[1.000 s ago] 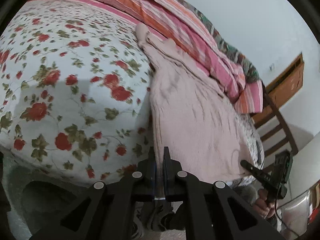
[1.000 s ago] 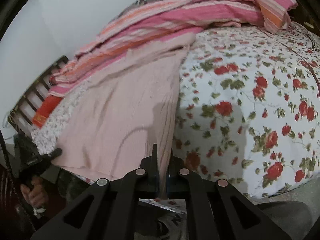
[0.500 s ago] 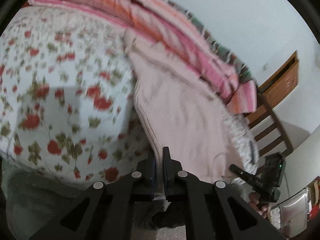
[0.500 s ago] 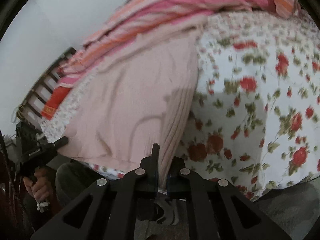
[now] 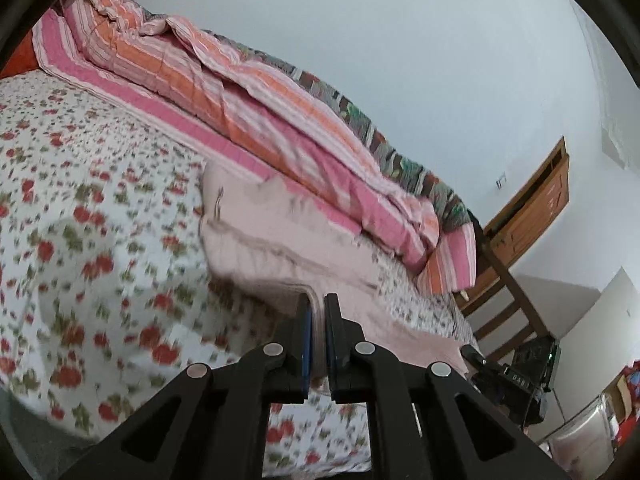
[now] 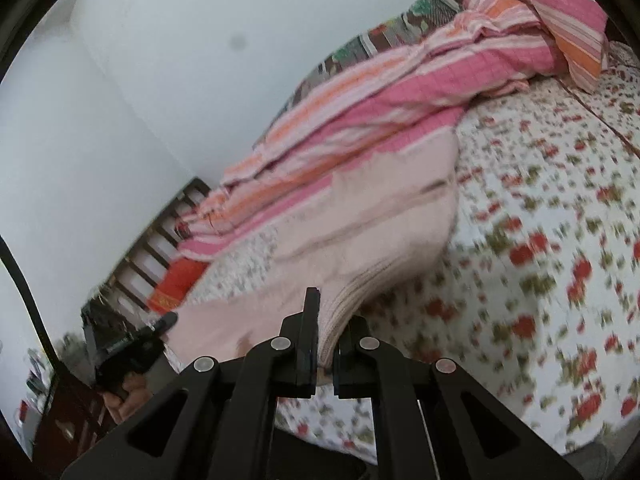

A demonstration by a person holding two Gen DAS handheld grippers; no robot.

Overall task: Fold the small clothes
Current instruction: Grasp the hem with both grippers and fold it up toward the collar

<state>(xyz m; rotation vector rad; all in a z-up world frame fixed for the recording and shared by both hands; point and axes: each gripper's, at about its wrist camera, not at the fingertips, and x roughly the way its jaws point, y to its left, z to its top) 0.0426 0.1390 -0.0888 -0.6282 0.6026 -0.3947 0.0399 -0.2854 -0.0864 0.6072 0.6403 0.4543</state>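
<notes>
A pale pink knitted garment [image 5: 280,240] lies on the floral bedsheet [image 5: 80,264]. My left gripper [image 5: 318,308] is shut on its ribbed hem at one corner and holds it off the bed. My right gripper [image 6: 326,312] is shut on the hem at the other corner, with the ribbed edge [image 6: 360,284] bunched between the fingers. The garment [image 6: 380,216] curves up from the bed toward both grippers, its far end near the striped quilt. Each gripper shows in the other's view: the right one [image 5: 516,376] and the left one [image 6: 128,344].
A pink and orange striped quilt [image 5: 248,92] is heaped along the wall side of the bed, with a striped pillow [image 6: 568,20] at one end. A wooden bed frame [image 5: 516,300] and a wooden door [image 5: 536,208] stand beyond the bed's end.
Both grippers have lifted the hem and carried it forward over the bed toward the quilt. The garment now bends up from the sheet instead of lying flat and hanging over the bed edge.
</notes>
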